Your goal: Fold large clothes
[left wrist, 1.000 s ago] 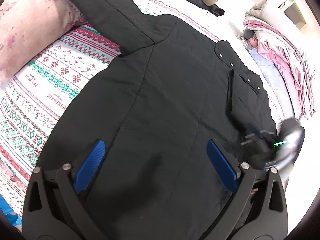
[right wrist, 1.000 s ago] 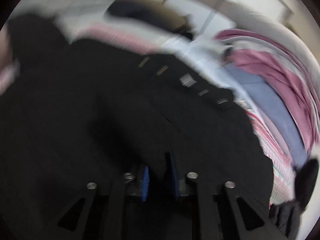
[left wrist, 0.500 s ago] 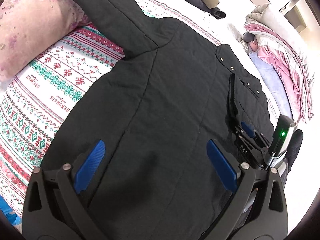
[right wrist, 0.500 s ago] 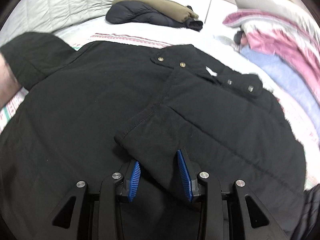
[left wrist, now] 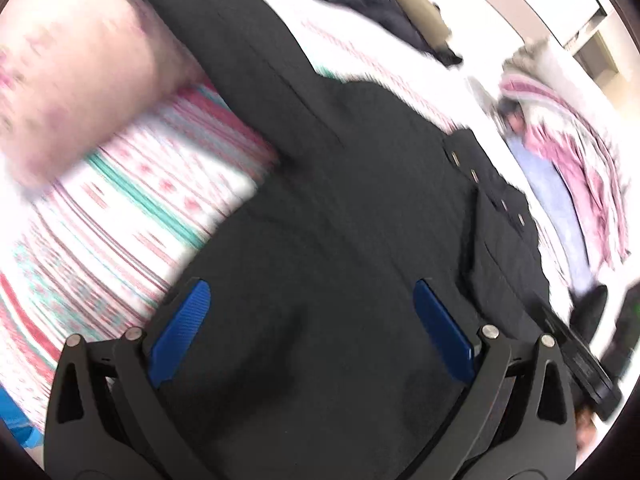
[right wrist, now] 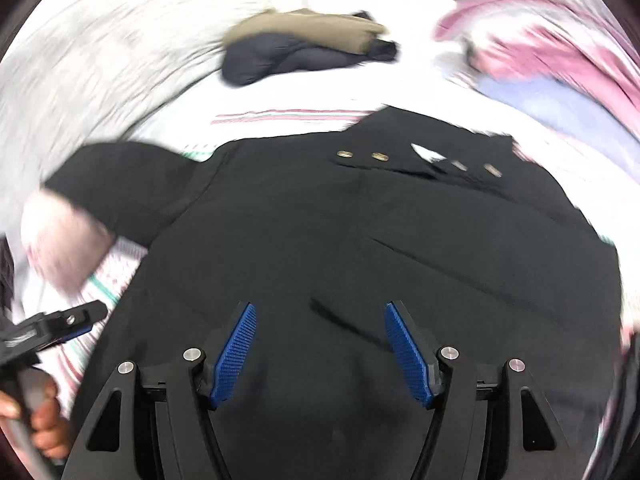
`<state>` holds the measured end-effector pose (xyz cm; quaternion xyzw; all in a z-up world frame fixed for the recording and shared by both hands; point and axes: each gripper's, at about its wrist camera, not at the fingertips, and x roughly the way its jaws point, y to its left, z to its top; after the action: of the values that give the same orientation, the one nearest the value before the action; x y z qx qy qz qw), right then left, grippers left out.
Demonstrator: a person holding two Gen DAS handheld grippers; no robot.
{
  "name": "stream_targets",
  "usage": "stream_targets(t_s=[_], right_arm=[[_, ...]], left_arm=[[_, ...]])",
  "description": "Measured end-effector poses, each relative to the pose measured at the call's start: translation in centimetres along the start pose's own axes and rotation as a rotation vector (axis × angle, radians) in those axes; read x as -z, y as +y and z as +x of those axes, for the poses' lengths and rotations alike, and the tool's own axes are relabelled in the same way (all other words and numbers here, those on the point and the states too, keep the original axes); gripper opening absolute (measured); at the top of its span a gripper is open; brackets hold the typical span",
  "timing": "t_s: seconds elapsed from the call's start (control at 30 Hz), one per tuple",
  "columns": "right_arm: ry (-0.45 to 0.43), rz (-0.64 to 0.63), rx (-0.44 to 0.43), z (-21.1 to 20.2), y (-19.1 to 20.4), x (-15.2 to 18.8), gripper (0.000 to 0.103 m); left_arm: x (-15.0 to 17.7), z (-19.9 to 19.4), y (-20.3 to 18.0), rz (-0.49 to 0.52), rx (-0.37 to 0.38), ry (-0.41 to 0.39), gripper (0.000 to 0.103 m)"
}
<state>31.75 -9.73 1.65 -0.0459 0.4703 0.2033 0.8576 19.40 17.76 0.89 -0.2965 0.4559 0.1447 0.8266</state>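
Black coat (right wrist: 360,240) lies flat on the bed (left wrist: 132,208), right sleeve (right wrist: 460,264) already folded across the body, so I read this as the gap between folds. My right hand-held gripper (right wrist: 320,344) has just been opening, jaws apart with nothing between them, hanging above the sleeve cuff; my left hand-held gripper (left wrist: 316,324) is wide open and empty over the coat's lower body. Next I probably need the far sleeve (right wrist: 120,184) by the pillow (left wrist: 80,76) pinched and brought across; no containers in view, only a folded pile (right wrist: 304,48) further up the bed.
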Motion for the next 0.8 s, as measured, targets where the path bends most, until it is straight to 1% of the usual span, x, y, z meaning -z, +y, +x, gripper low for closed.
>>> stream_targets(t_s=[0.07,0.13,0.23,0.3,0.37,0.43,0.47,0.5,0.53,0.57,0.6,0.63,0.7,0.73,0.77,0.8], right_arm=[[0.032,0.067,-0.017,-1.8,-1.0,0.9,0.069],[0.059,0.128,-0.055,-3.7,-2.0,2.3,0.069],[0.043,0.219,-0.081,-6.1,-3.2,4.0,0.069],[0.037,0.240,-0.109,-7.6,-3.0,6.0,0.069],[0.043,0.234,-0.155,-8.7,-2.2,7.9,0.070],[0.070,0.206,-0.207,-8.8,-1.2,9.2,0.072],[0.085,0.186,-0.226,-8.7,-0.8,9.8,0.072],[0.093,0.172,-0.227,-8.5,-0.6,10.0,0.072],[0.096,0.167,-0.218,-8.4,-0.6,10.1,0.072],[0.097,0.178,-0.202,-8.2,-0.9,10.0,0.072],[0.095,0.203,-0.195,-8.3,-1.5,10.0,0.072],[0.091,0.240,-0.200,-8.4,-2.3,10.0,0.072],[0.074,0.290,-0.216,-9.0,-3.7,10.2,0.072],[0.063,0.305,-0.214,-9.4,-4.3,10.2,0.072],[0.046,0.320,-0.202,-9.8,-5.0,10.1,0.072],[0.032,0.332,-0.194,-10.2,-5.5,10.2,0.072]], left_arm=[[-1.4,-1.3,1.0,-0.009,-0.009,-0.044,0.101],[-2.9,-2.8,2.3,-0.033,-0.006,-0.086,0.101],[-5.7,-5.4,5.0,-0.110,-0.038,-0.190,0.101],[-8.0,-6.3,7.1,-0.166,-0.073,-0.230,0.101],[-10.4,-6.3,9.2,-0.247,-0.123,-0.235,0.101],[-12.7,-5.7,10.4,-0.284,-0.203,-0.244,0.101],[-13.9,-5.2,10.6,-0.275,-0.241,-0.235,0.101],[-14.7,-4.9,10.6,-0.263,-0.262,-0.243,0.101],[-15.8,-4.8,10.3,-0.243,-0.280,-0.278,0.101],[-16.4,-4.6,10.0,-0.227,-0.286,-0.300,0.101],[-16.9,-4.3,9.9,-0.214,-0.287,-0.306,0.101],[-17.8,-3.5,9.9,-0.205,-0.306,-0.298,0.101],[-18.5,-2.2,10.0,-0.206,-0.353,-0.282,0.099],[-18.7,-1.6,9.9,-0.201,-0.387,-0.292,0.086],[-18.7,-1.5,9.8,-0.191,-0.409,-0.308,0.062],[-18.7,-1.3,9.6,-0.179,-0.428,-0.322,0.046]])
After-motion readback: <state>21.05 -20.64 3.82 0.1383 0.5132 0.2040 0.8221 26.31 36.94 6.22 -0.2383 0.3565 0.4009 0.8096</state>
